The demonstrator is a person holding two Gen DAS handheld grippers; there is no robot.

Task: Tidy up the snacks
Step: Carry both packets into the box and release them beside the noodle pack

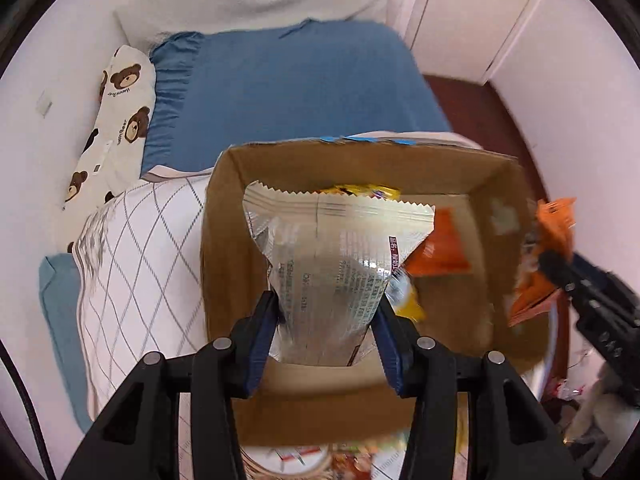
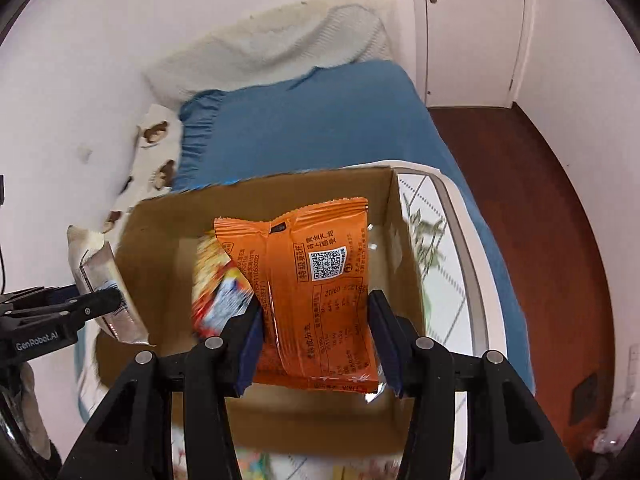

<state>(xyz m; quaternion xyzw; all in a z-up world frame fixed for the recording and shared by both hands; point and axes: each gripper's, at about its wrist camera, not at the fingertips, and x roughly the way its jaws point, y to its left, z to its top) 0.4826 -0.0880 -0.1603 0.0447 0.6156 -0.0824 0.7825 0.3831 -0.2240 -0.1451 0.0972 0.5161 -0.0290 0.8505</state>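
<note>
Bed with blue sheet against white wall, open cardboard box resting on white grid-patterned quilt at near end, bear-print pillow along wall side, cream blanket bunched at far end

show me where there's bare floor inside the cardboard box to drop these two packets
Inside the open brown cardboard box, bare floor shows along the right wall, beyond the loose orange packet, and along the near wall. The far wall is crowded by a yellow packet. The silver foil packet and orange QR-code packet hide the middle.
</note>
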